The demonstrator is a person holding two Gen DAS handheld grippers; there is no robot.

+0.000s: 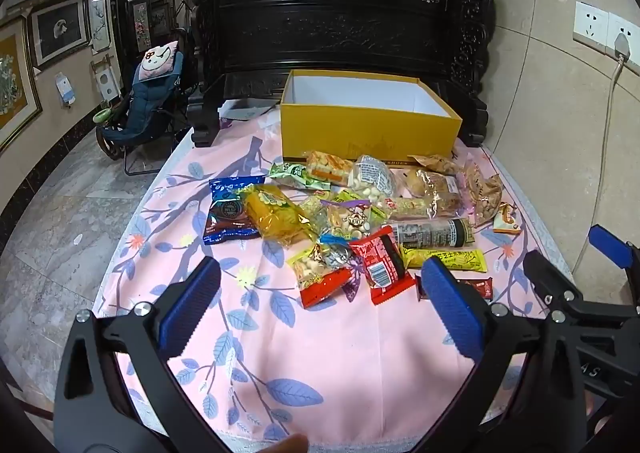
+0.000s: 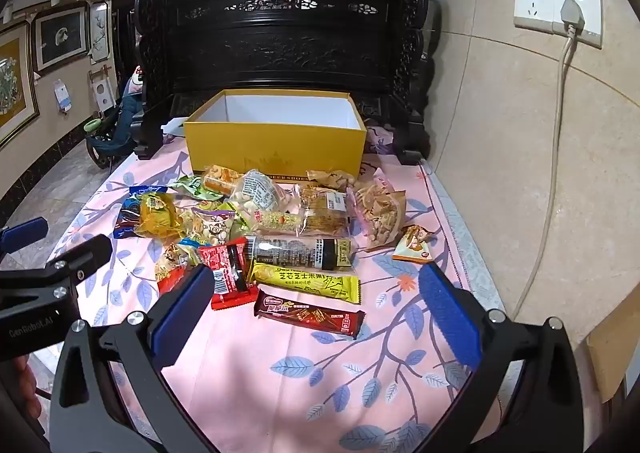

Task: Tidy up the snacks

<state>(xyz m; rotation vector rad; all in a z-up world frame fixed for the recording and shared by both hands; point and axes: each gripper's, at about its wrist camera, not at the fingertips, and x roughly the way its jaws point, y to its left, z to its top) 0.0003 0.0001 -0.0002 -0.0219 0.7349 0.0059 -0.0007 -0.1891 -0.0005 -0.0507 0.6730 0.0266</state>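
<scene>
Snacks heaped mid-frame on pink leaf-print cloth, just below open yellow box, top packets touching its front wall. Left gripper spread wide at lower centre, gripping nothing. Right gripper likewise released, straddling brown bar without touching. Yellow bar just above it.

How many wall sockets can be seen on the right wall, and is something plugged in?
2, side by side on the right wall: the left socket is free, the right socket holds a white plug. More may lie outside view.
</scene>
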